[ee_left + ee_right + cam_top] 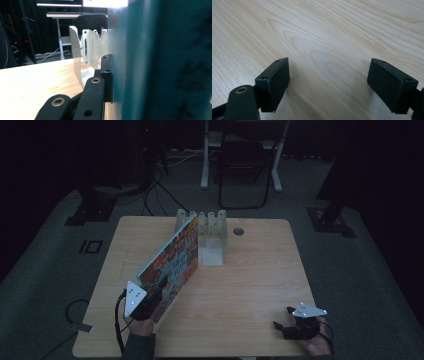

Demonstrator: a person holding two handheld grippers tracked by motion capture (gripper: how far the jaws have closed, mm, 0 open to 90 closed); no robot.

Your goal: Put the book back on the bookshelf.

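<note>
The picture book [170, 262] is clamped at its near end by the left claw [152, 295], its far end at the white slotted rack [207, 227]. The right claw [286, 317] rests apart on the desk [240, 285]. A tilt could jam the book against a divider.

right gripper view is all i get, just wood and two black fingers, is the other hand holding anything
Observer: Yes, the left gripper is shut on a colourful book, standing on edge.
Operator: where's the book pointing
Observer: Its far end reaches a white rack at the back of the table.
Operator: is it in a slot
Observer: It sits at the rack's left side; I can't tell if it is in a slot.
Operator: and my gripper
Observer: The right gripper is open, at the table's near right corner.
</note>
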